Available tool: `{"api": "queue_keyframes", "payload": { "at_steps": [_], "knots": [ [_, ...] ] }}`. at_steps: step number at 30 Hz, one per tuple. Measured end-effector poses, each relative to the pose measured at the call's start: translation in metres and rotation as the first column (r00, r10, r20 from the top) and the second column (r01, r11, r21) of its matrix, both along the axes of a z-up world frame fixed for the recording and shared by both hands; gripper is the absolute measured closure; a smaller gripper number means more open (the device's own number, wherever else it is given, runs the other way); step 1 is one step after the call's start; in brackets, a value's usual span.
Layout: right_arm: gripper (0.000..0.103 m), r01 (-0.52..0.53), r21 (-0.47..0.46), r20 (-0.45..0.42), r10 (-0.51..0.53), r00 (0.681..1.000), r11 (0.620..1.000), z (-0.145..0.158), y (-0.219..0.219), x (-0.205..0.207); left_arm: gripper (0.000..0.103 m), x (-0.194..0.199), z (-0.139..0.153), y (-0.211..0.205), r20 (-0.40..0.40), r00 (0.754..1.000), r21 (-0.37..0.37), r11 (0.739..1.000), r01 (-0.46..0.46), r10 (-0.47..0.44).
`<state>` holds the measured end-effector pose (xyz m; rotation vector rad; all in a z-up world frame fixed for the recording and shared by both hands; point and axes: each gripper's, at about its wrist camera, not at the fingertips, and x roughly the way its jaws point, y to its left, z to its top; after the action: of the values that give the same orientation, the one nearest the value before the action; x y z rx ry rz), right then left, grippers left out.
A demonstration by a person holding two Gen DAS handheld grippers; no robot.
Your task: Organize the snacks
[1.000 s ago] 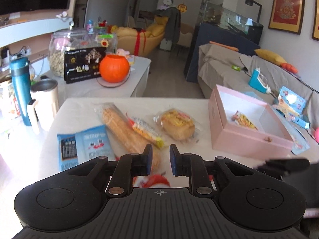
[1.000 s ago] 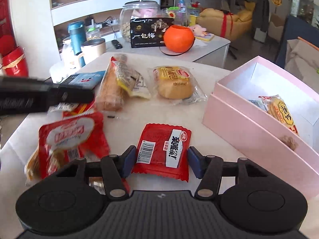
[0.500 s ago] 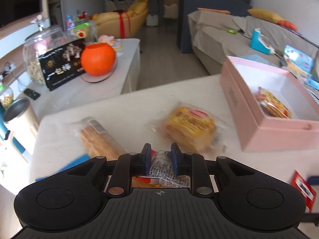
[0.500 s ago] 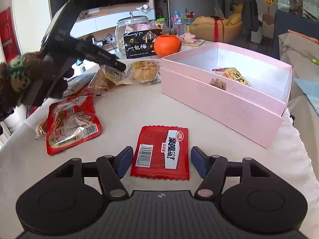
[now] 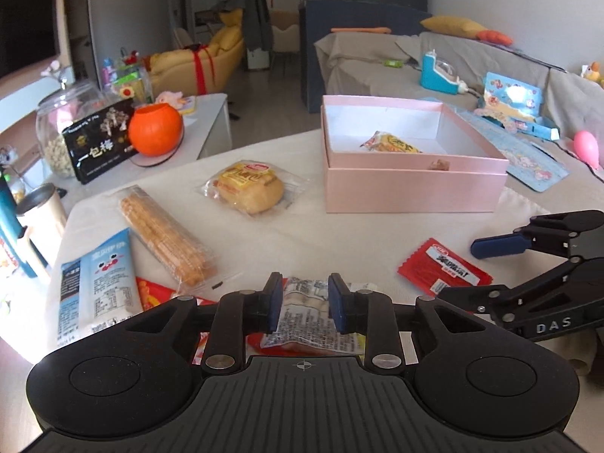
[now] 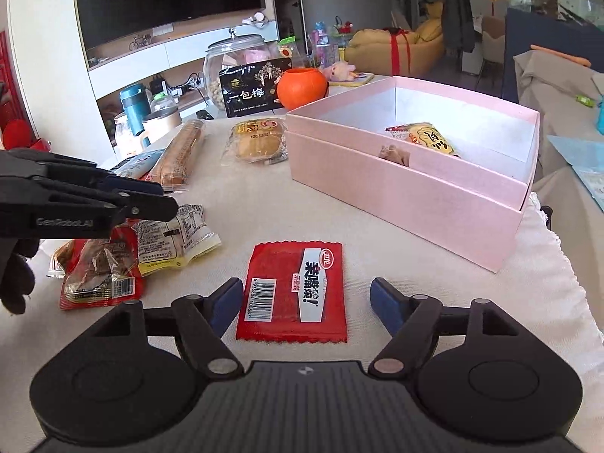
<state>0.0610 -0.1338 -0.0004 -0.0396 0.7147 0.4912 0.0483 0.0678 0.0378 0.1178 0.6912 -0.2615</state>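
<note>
Pink box [image 6: 407, 204]: open, rectangular, white inside, far right of both tongs; one yellow wrapped snack [image 6: 424, 137] lies flat in it.
Red flat packet [image 6: 294, 287]: white label, barcode, lying flat between the spread fingers of the right gripper [image 6: 302, 304], untouched.
Clear printed packet [image 5: 313, 313]: crumpled, lying between the fingers of the left gripper [image 5: 302, 298], resting partly on a red wrapper.
Wrapped round bun [image 5: 251, 187]: ahead of the left tongs, near the box.
Long biscuit stick pack [image 5: 166, 234]: clear wrap, lying diagonally, ahead-left.
Blue and white pouch [image 5: 96, 287]: flat, far left.
</note>
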Motion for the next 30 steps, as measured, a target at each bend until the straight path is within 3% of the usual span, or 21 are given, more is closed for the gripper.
{"api": "queue_keyframes", "payload": {
  "at_steps": [5, 8, 10, 14, 19, 21, 25, 27, 30],
  "knots": [
    [0.027, 0.065, 0.006, -0.003, -0.065, 0.998, 0.998, 0.001, -0.006, 0.001, 0.067, -0.001, -0.015, -0.024, -0.024, 0.998, 0.112, 0.992, 0.052, -0.049],
    [0.027, 0.113, 0.044, -0.022, -0.112, 0.993, 0.993, 0.0, -0.017, 0.005, 0.051, -0.001, -0.018, -0.037, -0.032, 0.996, 0.158, 0.984, 0.088, -0.083],
    [0.027, 0.126, 0.077, -0.035, -0.123, 0.992, 0.989, 0.0, -0.024, 0.006, 0.041, -0.001, -0.018, -0.042, -0.045, 0.993, 0.145, 0.983, 0.117, -0.111],
    [0.026, 0.123, 0.066, -0.028, -0.122, 0.992, 0.99, -0.001, -0.02, 0.006, 0.043, -0.006, -0.012, -0.035, -0.028, 0.996, 0.106, 0.99, 0.089, -0.087],
    [0.025, 0.125, 0.062, -0.024, -0.123, 0.992, 0.99, -0.001, -0.02, 0.004, 0.043, -0.029, 0.005, -0.001, -0.031, 0.999, -0.054, 0.998, -0.037, 0.035],
    [0.025, 0.122, 0.059, -0.018, -0.121, 0.992, 0.991, 0.001, -0.017, 0.003, 0.044, -0.039, 0.005, 0.011, -0.052, 0.997, -0.084, 0.994, -0.066, 0.062],
    [0.025, -0.004, 0.004, 0.024, 0.004, 1.0, 1.0, 0.013, 0.014, 0.004, 0.045, -0.055, -0.008, 0.017, -0.107, 0.994, -0.095, 0.995, -0.041, 0.031],
    [0.025, -0.069, -0.002, 0.004, 0.069, 0.998, 0.998, 0.018, 0.034, 0.011, 0.047, -0.061, -0.015, 0.017, -0.117, 0.993, -0.08, 0.996, -0.024, 0.015],
    [0.025, -0.117, 0.028, -0.051, 0.118, 0.992, 0.993, 0.019, 0.063, 0.027, 0.062, -0.061, -0.017, 0.022, -0.1, 0.994, -0.047, 0.998, -0.038, 0.033]
  ]
}}
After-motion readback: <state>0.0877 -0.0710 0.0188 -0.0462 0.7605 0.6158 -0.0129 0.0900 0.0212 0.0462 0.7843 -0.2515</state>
